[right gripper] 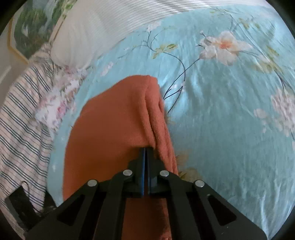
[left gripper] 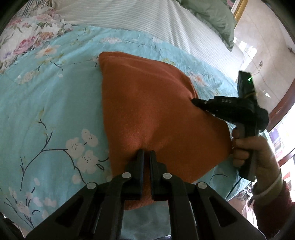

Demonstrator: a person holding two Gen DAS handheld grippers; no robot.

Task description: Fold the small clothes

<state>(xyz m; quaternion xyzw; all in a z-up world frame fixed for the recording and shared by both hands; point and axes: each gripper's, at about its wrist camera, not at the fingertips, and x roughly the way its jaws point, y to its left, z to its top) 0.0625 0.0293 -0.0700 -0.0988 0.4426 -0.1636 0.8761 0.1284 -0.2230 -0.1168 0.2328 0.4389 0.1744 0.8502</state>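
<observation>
With both grippers, left [left gripper: 146,154] and right [right gripper: 147,150], pinched tight on the cloth [left gripper: 147,103], a fold over the quilt [left gripper: 46,103] is underway, and laying the edges level looks next.

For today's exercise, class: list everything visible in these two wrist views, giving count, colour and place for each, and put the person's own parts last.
Orange cloth: one, rust orange, lying on the quilt, pinched by both grippers.
Floral quilt: one, light blue with white blossoms, spread under the cloth.
Striped cover: one, white with fine stripes, beyond the quilt.
Green pillow: one, pale green, far right corner in the left view.
Striped fabric: one, white with dark stripes, left edge in the right view.
Left gripper: one, black, shut on the cloth's near edge.
Right gripper: one, black, shut on the cloth's folded edge.
Right hand: one, holding the gripper's handle.
</observation>
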